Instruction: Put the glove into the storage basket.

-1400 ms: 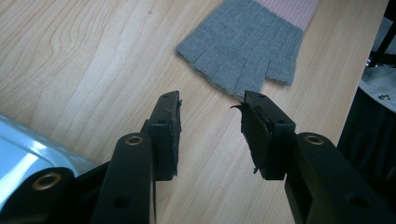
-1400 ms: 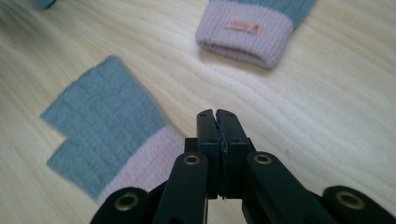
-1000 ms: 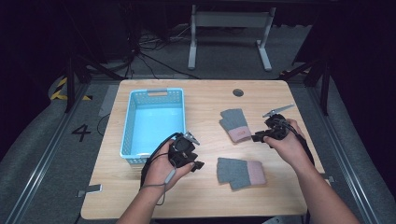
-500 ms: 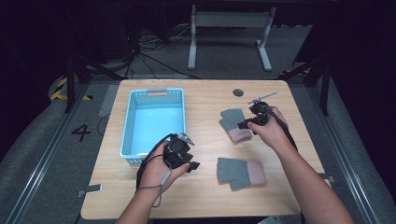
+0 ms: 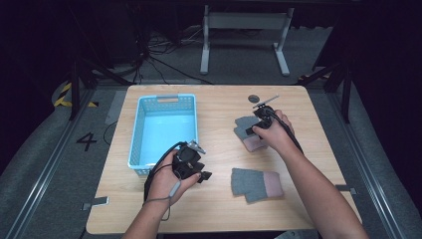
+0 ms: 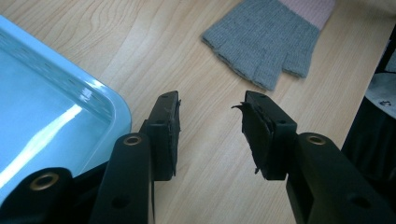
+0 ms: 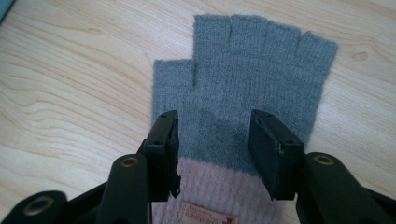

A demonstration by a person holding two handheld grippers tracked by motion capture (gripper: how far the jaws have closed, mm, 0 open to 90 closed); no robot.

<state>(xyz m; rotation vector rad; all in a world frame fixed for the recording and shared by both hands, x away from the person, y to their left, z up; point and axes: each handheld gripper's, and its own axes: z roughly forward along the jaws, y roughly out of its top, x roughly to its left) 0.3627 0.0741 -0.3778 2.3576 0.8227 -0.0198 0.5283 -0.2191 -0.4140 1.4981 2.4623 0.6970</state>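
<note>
Two grey fingerless gloves with pink cuffs lie flat on the wooden table. The far glove point(image 5: 247, 132) point(image 7: 243, 79) sits under my right gripper point(image 5: 256, 125) point(image 7: 212, 140), whose jaws have just been opening and now stand open just above the glove's palm, without pinching it. The near glove point(image 5: 256, 184) point(image 6: 273, 39) lies by the front edge. My left gripper point(image 5: 191, 167) point(image 6: 210, 133) hovers open over bare wood between the blue basket point(image 5: 139, 139) point(image 6: 70, 107) and the near glove, with nothing between its fingers.
The light blue basket holds nothing. A small dark round disc point(image 5: 254, 98) is set in the table near its far edge. Beyond the table stand a grey metal frame point(image 5: 244, 35) and cables on a dark floor.
My right gripper has moved left and down from the table's right side to the far glove, and its jaws have widened. The left gripper has stayed in place.
</note>
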